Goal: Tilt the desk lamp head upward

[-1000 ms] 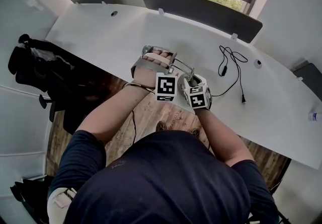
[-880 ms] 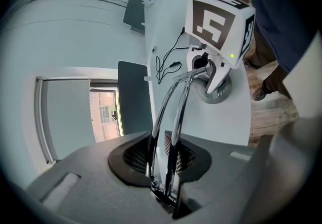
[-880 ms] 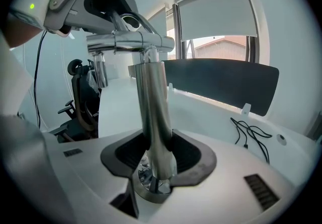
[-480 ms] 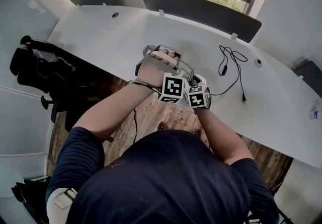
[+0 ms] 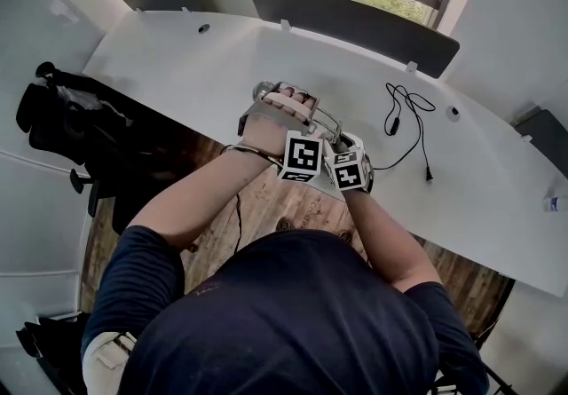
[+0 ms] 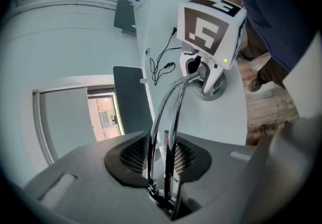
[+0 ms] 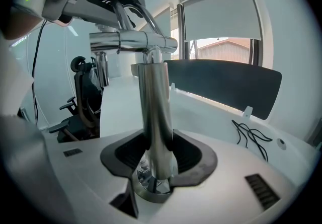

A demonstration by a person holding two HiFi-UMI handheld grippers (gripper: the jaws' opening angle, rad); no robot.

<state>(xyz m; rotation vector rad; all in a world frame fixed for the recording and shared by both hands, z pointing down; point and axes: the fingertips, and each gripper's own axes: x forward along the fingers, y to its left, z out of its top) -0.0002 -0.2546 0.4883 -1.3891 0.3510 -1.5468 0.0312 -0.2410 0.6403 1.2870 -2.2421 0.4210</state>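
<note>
A chrome desk lamp stands near the front edge of the white desk. My left gripper is shut on the lamp's twin chrome arm rods, which run down to the round base. Its jaws press on both rods. My right gripper is shut on the lamp's upright chrome post, just above the base. A chrome cross bar tops the post. In the head view the left gripper and the right gripper sit side by side, their marker cubes almost touching. The lamp head is hidden.
A loose black cable lies on the desk to the right of the lamp. Dark screen panels line the desk's far edge below a window. A chair draped with dark clothing stands at the left.
The left gripper has rolled and shifted slightly right, so its marker cube now sits close to the right one. The right gripper has kept still.
</note>
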